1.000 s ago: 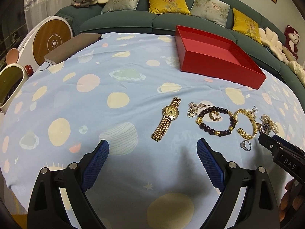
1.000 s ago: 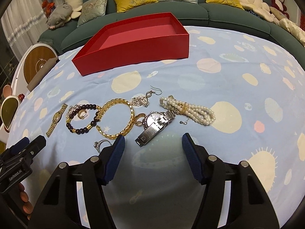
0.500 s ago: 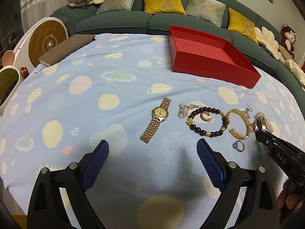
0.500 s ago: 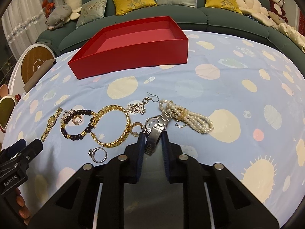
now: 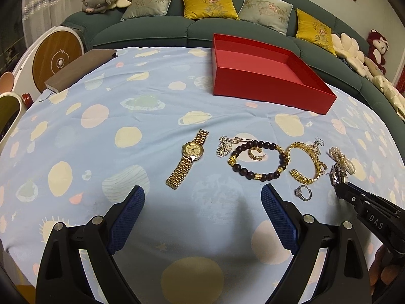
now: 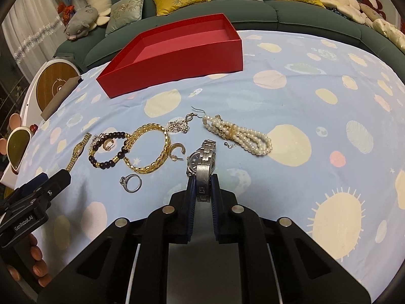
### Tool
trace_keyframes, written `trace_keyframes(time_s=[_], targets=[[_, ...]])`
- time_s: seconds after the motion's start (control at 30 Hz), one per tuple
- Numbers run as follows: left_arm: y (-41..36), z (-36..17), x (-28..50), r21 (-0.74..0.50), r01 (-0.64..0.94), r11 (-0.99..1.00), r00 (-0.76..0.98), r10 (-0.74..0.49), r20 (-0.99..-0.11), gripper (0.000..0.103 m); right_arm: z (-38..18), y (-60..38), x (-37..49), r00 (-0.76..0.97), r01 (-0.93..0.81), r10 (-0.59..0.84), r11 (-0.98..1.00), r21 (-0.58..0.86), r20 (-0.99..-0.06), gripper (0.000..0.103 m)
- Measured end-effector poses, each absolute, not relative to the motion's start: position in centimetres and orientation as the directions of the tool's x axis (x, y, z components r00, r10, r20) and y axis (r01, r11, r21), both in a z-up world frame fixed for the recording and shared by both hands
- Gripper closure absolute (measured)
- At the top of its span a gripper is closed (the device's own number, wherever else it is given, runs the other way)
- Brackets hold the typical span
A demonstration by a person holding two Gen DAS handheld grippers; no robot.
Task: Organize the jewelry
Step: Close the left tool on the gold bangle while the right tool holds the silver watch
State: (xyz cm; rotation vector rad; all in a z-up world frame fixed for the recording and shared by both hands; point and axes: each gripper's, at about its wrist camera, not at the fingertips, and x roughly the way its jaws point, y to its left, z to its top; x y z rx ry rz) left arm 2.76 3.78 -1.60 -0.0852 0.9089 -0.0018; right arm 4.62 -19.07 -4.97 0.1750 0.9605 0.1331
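Plainly legible, white lettering reading "GenRobot.AI" runs along the black body of the left gripper (image 6: 54, 177) in the right wrist view, and "DAS" shows on the right gripper (image 6: 202, 185) where it enters the left wrist view. The right gripper's blue-padded jaws are clamped on the steel bracelet of a silver wristwatch with a dark dial (image 6: 202, 159), whose clasp bears marks too small to read; the watch head lies just past the fingertips, above the pale blue cloth printed with planets and suns (image 6: 303, 96). The left gripper's jaws stand wide apart with nothing between them, over bare cloth. Laid in a row are a gold link wristwatch (image 5: 188, 162), a dark beaded bracelet with gold charms (image 5: 258, 159) ringing a gold hoop earring, a braided gold bangle (image 5: 305, 162), a small silver ring (image 5: 302, 192) and a bundled pearl bracelet (image 6: 238, 134). Behind them sits an open red rectangular box (image 5: 265, 76), with nothing standing between it and the jewelry. A dark green sofa with yellow and grey cushions (image 5: 152, 27) curves beyond.
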Motion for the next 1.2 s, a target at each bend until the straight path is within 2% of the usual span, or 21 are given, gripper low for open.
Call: trace_keyframes(time_s=[0.27,0.37,0.73,1.0,1.2], targets=[[2.6,-1.6,3.1,-0.107,-0.008,0.994,0.605,-0.081,-0.792,0.012,-4.9,-18.6,5.3,0.580,-0.037,0.179,0.980,0.194,-0.795,0.089],[1.8,-1.6,3.2,-0.117,0.005,0.993,0.601,-0.097,-0.794,0.012,-4.6,-18.7,5.1,0.590,-0.041,0.176,0.981,0.189,-0.788,0.092],[0.8,-2.8,4.9,-0.101,-0.021,0.995,0.589,-0.069,-0.805,0.012,-2.9,-19.5,3.8,0.623,-0.059,0.178,0.982,0.181,-0.762,0.092],[-3.0,-1.5,4.9,-0.146,0.083,0.986,0.611,-0.166,-0.774,0.013,-2.2,-20.8,3.2,0.636,-0.043,0.179,0.979,0.197,-0.750,0.092],[-6.2,-3.0,5.6,-0.084,0.112,0.990,0.598,-0.134,-0.790,0.013,-2.2,-21.8,2.9,0.640,-0.025,0.168,0.980,0.198,-0.750,0.092]])
